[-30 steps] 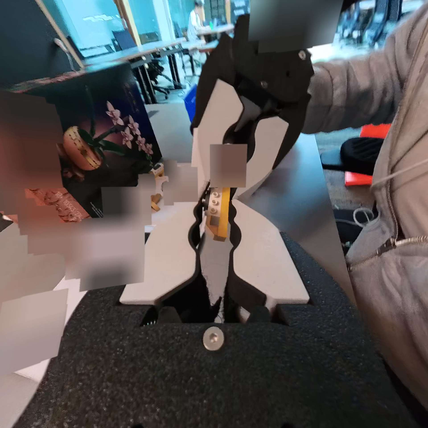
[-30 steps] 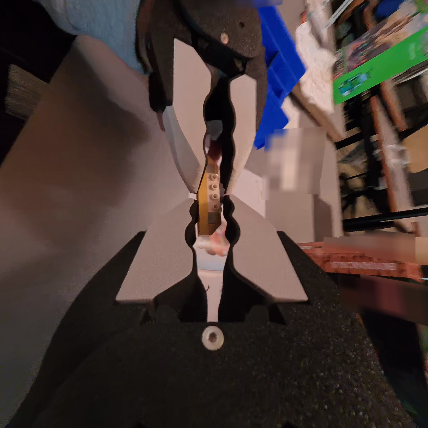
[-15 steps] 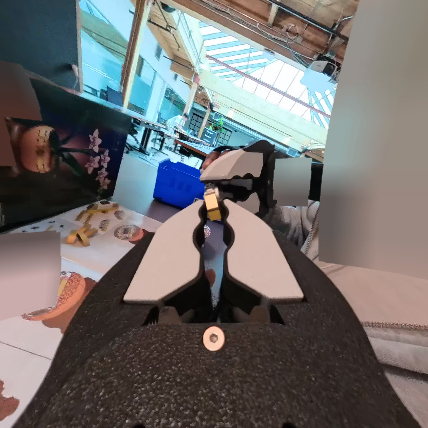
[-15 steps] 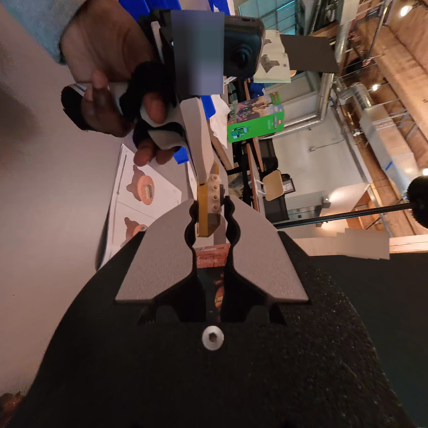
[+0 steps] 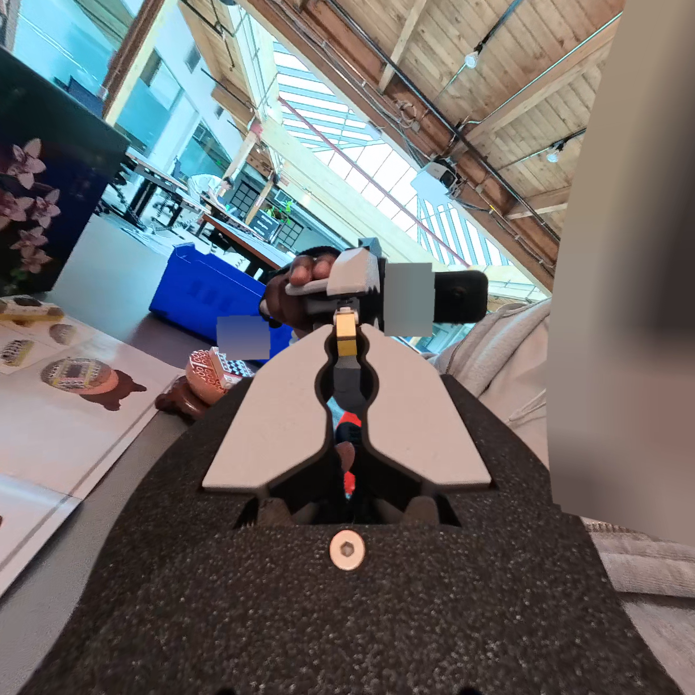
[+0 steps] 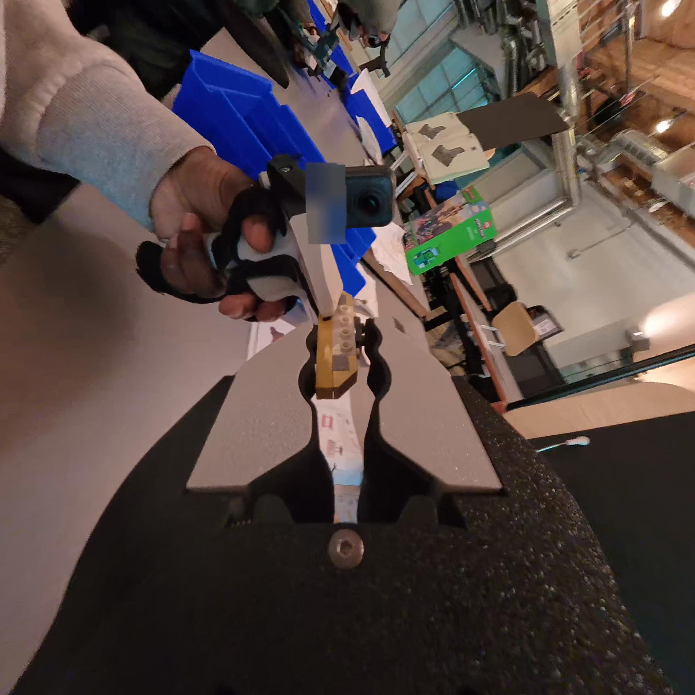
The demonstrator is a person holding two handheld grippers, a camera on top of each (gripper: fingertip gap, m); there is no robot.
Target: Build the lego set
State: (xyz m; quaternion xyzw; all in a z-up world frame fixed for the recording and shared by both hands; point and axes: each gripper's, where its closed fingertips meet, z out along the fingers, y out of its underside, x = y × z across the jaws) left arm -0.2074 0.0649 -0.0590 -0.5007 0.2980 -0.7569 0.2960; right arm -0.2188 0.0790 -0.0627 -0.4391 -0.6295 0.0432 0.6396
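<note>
The yellow lego piece [image 5: 346, 334] with its pale studded brick [image 6: 345, 331] is held in the air above the desk [image 5: 109, 270], between both tools. The left claw [image 5: 346, 340] is narrow and clamped on its end. The right claw [image 6: 340, 351] also holds it, though only one jaw clearly touches.

Risk: the two opposed grips could twist or pull apart, popping the brick off or dropping the assembly.

Containers: the blue bin [image 5: 203, 289] stands far left; its contents are not visible.

Both tongs [image 5: 346, 334] [image 6: 340, 338] clamped, tip-to-tip
</note>
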